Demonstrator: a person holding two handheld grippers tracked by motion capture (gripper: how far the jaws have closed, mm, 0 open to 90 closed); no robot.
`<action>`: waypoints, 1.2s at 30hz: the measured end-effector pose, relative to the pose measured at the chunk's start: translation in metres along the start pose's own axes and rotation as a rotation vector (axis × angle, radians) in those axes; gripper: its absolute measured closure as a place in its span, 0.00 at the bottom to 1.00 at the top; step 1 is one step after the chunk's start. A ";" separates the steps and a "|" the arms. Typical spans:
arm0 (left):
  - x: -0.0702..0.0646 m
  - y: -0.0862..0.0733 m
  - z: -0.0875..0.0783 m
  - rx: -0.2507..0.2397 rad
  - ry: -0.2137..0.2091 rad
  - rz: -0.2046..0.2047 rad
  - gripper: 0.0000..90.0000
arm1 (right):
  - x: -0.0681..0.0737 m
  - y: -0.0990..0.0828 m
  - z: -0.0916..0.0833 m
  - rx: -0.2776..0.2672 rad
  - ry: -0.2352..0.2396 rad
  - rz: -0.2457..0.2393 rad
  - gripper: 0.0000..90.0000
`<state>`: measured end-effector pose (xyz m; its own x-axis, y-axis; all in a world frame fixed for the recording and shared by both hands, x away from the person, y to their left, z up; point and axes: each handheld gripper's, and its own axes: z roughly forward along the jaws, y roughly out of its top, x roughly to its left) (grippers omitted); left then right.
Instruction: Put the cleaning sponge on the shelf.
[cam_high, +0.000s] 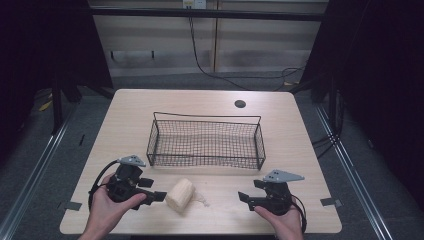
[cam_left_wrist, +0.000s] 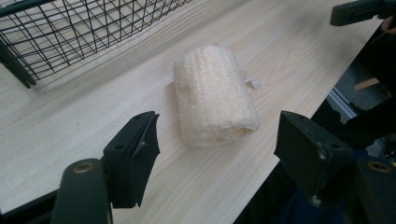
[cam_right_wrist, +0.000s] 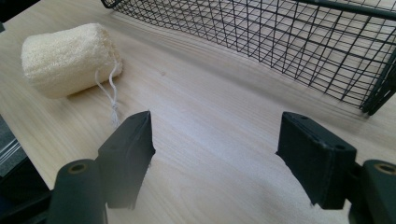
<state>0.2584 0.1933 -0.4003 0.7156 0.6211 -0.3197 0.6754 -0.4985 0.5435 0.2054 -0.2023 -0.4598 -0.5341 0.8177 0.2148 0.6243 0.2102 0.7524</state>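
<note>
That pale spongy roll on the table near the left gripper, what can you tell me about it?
The loofah roll is a stubby cylinder of pale cream, coarse and fibrous like a dried natural sponge, faintly ribbed along its length. A thin white string loop hangs from one end and trails on the wood. It lies on its side on the wooden table, in front of the wire basket and outside it. The left gripper points at it with jaws open, just short of it. Nothing but the table touches it.

Rough fibrous loofah (cam_left_wrist: 214, 95) (cream), black wire basket (cam_high: 205, 141), matt wood table (cam_high: 150, 107)
</note>
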 end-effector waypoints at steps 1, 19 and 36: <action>0.000 0.002 0.001 0.006 0.006 -0.002 0.32 | 0.000 0.000 0.000 0.000 0.000 0.000 0.30; -0.002 0.038 0.026 0.221 0.055 0.001 0.24 | 0.001 -0.001 0.002 0.021 0.015 -0.005 0.29; -0.018 0.070 0.054 0.392 0.146 0.025 0.24 | 0.001 -0.002 0.003 0.035 0.009 -0.009 0.29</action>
<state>0.3021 0.1146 -0.3981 0.7188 0.6712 -0.1811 0.6951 -0.6894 0.2041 0.2058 -0.2000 -0.4628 -0.5448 0.8107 0.2143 0.6389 0.2357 0.7323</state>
